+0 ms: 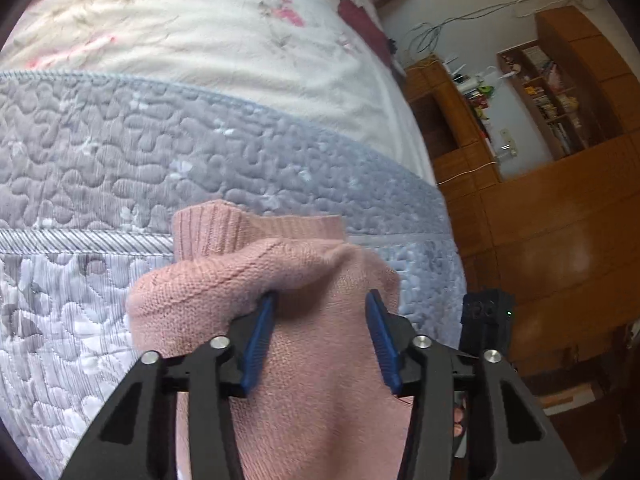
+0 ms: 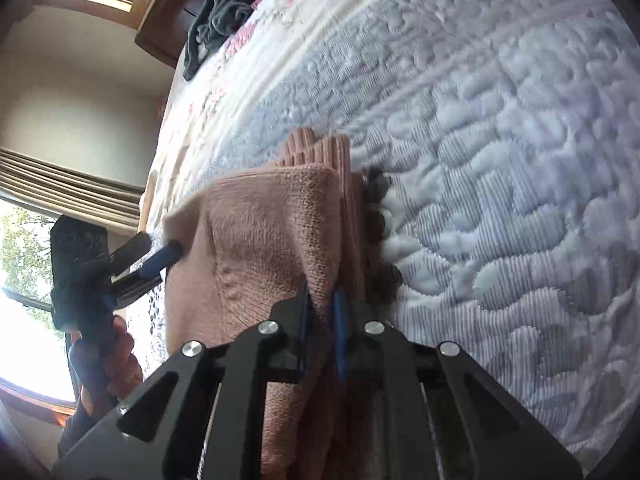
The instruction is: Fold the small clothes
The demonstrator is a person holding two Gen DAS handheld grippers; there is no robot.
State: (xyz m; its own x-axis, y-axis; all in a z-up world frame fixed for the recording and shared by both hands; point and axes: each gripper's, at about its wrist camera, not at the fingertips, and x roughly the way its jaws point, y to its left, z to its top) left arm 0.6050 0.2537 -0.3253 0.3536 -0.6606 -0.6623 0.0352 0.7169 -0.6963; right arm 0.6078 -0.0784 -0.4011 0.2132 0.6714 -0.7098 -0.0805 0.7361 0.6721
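Pink knitted sweater [image 1: 304, 320] mid-fold on the grey-blue quilted bedspread [image 1: 100, 152], both tools on it.

We have the right gripper [image 2: 322, 300] clenched on a doubled edge of the knit; the left gripper [image 1: 320, 312] has its jaws spread, blue pads [image 1: 260, 340] resting against a raised hump of fabric, gripping nothing that we can see. Judgement: close left on the hump before moving, then carry both edges across level and together so the layers land square; knit is soft and will sag if one side leads. Nearby: dark grey garment [image 2: 220, 16] far up the bed, well apart; wooden shelving [image 1: 540, 100] off the bedside. Nothing blocks the fold path.
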